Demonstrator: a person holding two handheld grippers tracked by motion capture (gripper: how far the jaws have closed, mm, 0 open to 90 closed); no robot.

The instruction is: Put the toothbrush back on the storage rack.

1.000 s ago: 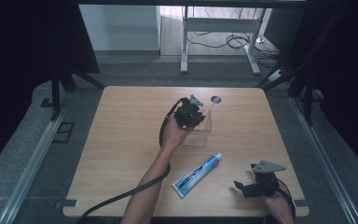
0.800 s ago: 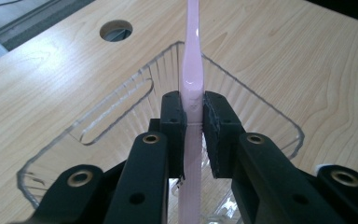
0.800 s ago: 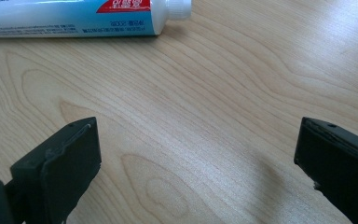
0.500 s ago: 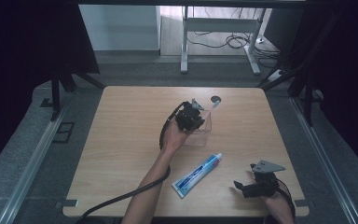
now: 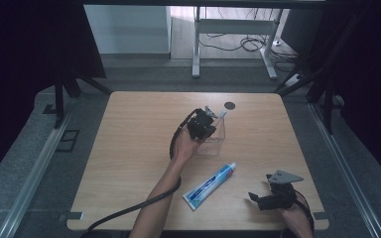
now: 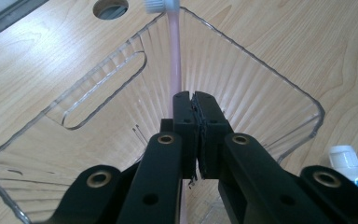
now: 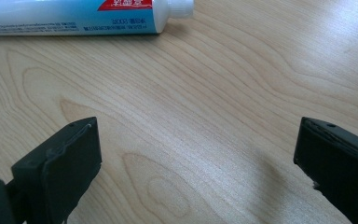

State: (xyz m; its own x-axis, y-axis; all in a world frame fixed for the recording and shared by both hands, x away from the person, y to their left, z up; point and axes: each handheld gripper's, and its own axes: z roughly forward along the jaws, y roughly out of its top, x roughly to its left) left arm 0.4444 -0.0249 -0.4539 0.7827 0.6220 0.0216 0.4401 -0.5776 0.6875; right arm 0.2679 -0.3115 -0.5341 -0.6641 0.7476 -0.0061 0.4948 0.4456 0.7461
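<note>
Lab-type recording booth: black curtains (image 5: 25,54) flank a bare wooden table (image 5: 129,148); grey carpet; loose floor cables (image 5: 233,44); metal stand legs (image 5: 196,49) behind.

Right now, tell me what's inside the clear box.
Inside the clear box stands a pink toothbrush, gripped by the left gripper. The jaws cover its lower handle.

toothpaste tube (image 7: 74,16), upside-down small print, too blurred to read

The desk (image 5: 129,163) had a light wood-grain top with a round cable hole (image 5: 229,105) near its far edge. Grey floor (image 5: 25,163) surrounded it. Black curtains (image 5: 25,49) flanked both sides. A white metal frame (image 5: 233,29) stood beyond, cables (image 5: 238,44) beneath.
</note>
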